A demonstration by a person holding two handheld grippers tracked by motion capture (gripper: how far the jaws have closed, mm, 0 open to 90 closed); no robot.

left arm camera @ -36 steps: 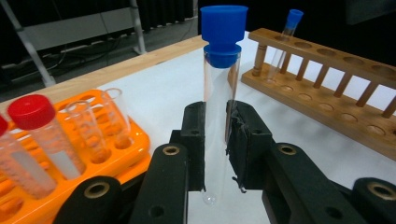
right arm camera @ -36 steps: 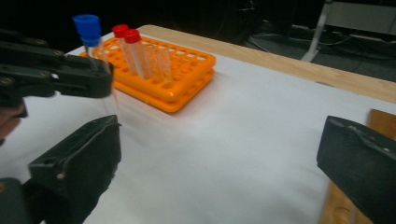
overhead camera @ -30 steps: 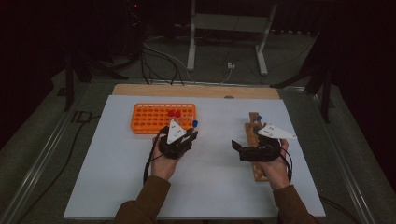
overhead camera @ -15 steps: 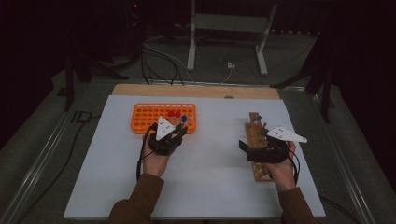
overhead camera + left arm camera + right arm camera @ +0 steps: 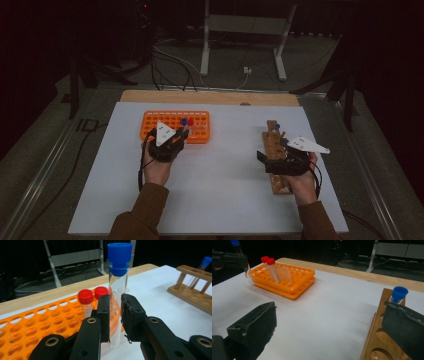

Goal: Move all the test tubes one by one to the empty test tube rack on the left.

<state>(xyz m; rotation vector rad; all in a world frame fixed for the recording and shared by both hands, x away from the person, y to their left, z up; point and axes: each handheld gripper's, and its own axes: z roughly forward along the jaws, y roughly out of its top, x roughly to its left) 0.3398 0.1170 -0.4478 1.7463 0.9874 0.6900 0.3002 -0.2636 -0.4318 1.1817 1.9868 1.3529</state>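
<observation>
High view: left gripper [image 5: 181, 134] being held at near edge of orange rack [image 5: 175, 126]; right gripper [image 5: 264, 159] resting over wooden rack [image 5: 276, 160].

Left gripper view: blue-capped tube [image 5: 117, 295] being clamped upright between jaws, above rack edge, possibly off any hole. Tube slipping likely if grip is loosened.

Right gripper view: jaws being kept wide, nothing held.

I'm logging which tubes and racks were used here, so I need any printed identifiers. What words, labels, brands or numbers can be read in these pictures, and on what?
None can be read.
Blue-capped tube in the left tongs: clear wall, no print or label visible.
Red-capped tubes: plain caps.
Orange rack: no markings visible.
Wooden rack: no markings visible.
</observation>
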